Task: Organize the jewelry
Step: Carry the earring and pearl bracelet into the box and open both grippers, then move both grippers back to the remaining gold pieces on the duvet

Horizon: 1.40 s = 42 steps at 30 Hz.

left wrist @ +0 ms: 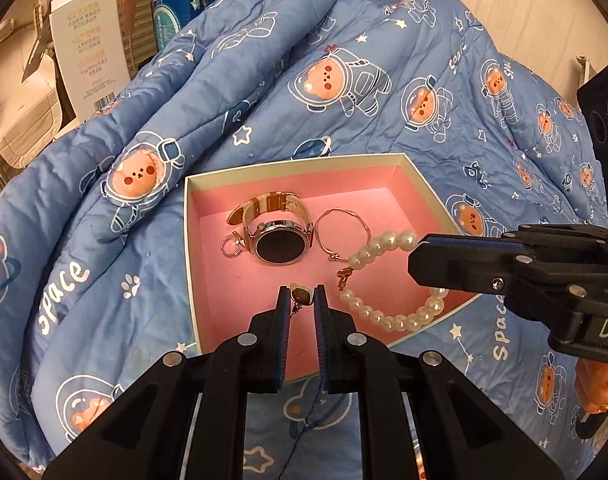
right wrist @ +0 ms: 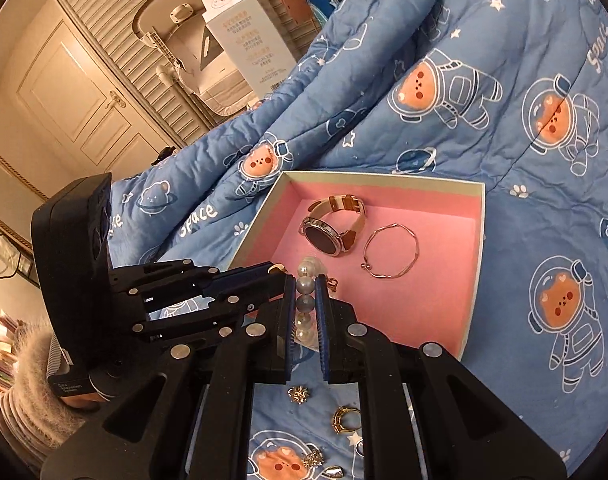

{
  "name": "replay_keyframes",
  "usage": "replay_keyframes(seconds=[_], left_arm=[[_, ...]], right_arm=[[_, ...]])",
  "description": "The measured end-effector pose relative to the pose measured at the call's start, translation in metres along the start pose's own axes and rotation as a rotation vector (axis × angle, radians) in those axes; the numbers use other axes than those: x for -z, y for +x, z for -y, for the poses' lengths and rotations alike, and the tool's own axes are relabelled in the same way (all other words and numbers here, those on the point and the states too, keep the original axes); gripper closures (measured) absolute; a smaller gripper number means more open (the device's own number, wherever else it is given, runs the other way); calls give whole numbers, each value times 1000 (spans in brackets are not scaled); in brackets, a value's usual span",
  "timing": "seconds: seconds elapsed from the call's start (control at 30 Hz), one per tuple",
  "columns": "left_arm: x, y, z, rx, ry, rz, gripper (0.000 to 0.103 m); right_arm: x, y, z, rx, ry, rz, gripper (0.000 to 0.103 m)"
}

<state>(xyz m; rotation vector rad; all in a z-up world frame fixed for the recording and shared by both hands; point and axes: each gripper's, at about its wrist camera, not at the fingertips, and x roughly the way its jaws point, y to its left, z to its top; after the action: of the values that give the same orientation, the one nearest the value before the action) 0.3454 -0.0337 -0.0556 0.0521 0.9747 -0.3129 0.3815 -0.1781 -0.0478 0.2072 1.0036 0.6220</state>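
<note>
— What have I got in the left gripper (left wrist: 301, 295) right now?

— In my left wrist view, at bottom centre, its two black fingers are pinched narrow on a small brown-stoned earring with a thin gold hook (left wrist: 301, 294), held over the near edge of the shallow white cardboard box with the pink foam lining (left wrist: 420, 186).

— And the right gripper (right wrist: 305, 294)?

— My right wrist view shows its jaws closed on a strand of round white pearls, the pearl bracelet (right wrist: 306, 300). In the left view the same bracelet (left wrist: 388, 276) curves across the box's lower right corner, with the right gripper (left wrist: 418, 258) coming in from the right edge of the frame.

— What sits in the box?

— A round dark-faced wristwatch with a pale leather strap (left wrist: 278, 234) near the middle, a thin gold wire bangle (left wrist: 343, 236) just to its right, and a small silver clasp ring (left wrist: 231, 245) at its left.

— Anything outside?

— At the bottom of the right view, a gold star-shaped stud (right wrist: 298, 395), a chunky gold ring (right wrist: 345, 420) and a small sparkly gold piece (right wrist: 313, 459) lie on the blue quilt printed with astronaut bears (right wrist: 544, 200). A tall white carton with printed text (left wrist: 89, 44) stands at upper left of the left view.
</note>
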Motion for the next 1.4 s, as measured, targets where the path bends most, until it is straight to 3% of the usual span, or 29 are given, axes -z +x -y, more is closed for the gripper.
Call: replay_keyframes(seconds=[0.3, 0.53, 0.87, 0.97, 1.03, 1.13, 1.17, 1.27, 1.4], left_arm=[[-4, 19, 2, -16, 27, -49, 92], [-7, 31, 5, -25, 52, -76, 92], [-4, 37, 6, -37, 74, -79, 89], [-4, 33, 8, -41, 80, -64, 76], [-4, 28, 7, -50, 75, -46, 58], [-3, 18, 8, -56, 77, -20, 54], [-2, 14, 7, -58, 78, -12, 53], [1, -3, 6, -63, 66, 30, 48], [8, -34, 2, -71, 33, 114, 33]], right_arm=[[-5, 23, 19, 112, 1, -52, 93], [-6, 35, 20, 202, -76, -74, 93], [-1, 43, 21, 265, -180, -91, 93], [0, 45, 18, 288, -209, -92, 93], [0, 45, 17, 291, -221, -92, 93], [0, 44, 17, 292, -223, -88, 91], [0, 44, 17, 290, -224, -84, 86], [0, 39, 14, 273, -222, -54, 55], [-1, 29, 8, 254, -203, -13, 54]])
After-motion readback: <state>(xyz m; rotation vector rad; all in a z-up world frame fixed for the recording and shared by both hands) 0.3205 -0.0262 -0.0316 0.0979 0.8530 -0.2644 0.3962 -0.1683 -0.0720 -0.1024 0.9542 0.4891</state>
